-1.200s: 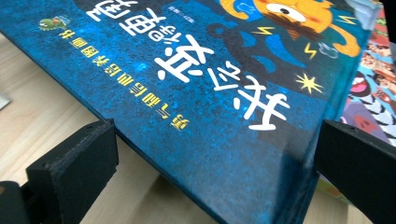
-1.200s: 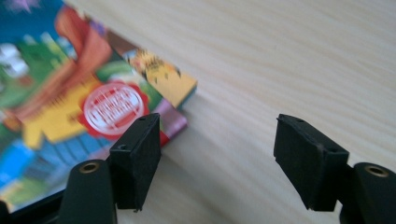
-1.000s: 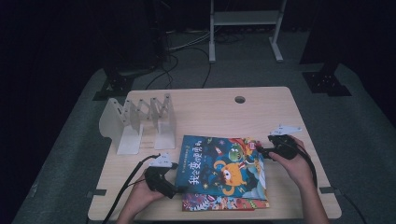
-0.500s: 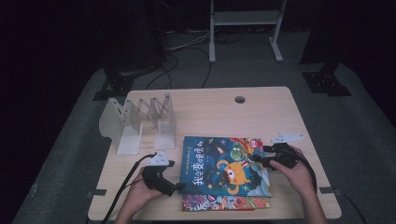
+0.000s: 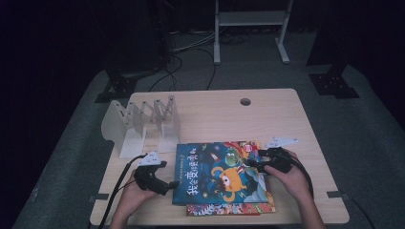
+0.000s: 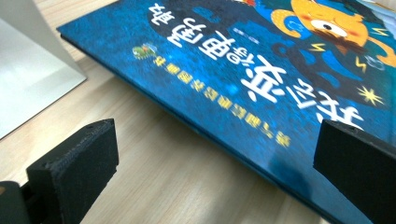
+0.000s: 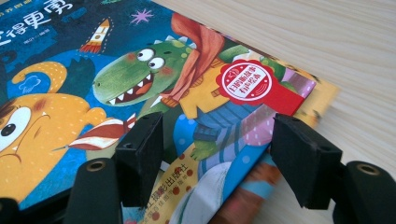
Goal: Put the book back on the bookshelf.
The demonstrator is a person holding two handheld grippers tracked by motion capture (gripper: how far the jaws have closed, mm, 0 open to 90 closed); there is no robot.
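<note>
— So, where is the book right now?

— The blue picture book (image 5: 219,171) lies flat, cover up, on top of a small stack near the front edge of the wooden table (image 5: 267,114). A red-edged book (image 5: 224,209) peeks out beneath it on the near side.

— And the person's tools?

— The right gripper (image 5: 250,164) sits at the book's right edge. Its black jaws have drawn in as far as they go, with the edge of the cover between them, just below a red seal printed beside a green dinosaur. In the right gripper view the cover seems to lift a little there, so I read it as a pinch on that edge, though I can't be sure how firm it is.

— The other one?

— The left gripper (image 5: 173,183) rests low on the table at the book's left side, by the spine. Its jaws stand wide apart and grip nothing; one hangs over the cover, the other over bare wood.

— What step is this, would you say?

— I'd judge it the start of picking the top book up: right side taken, left side not yet.

— What comes next?

— Probably the left jaws need to slide onto the spine and close, so the book can be raised level. A white folding book rack (image 5: 143,121) stands well behind the left hand (image 5: 131,195), likely the destination; the book would have to be turned upright for a slot.
</note>
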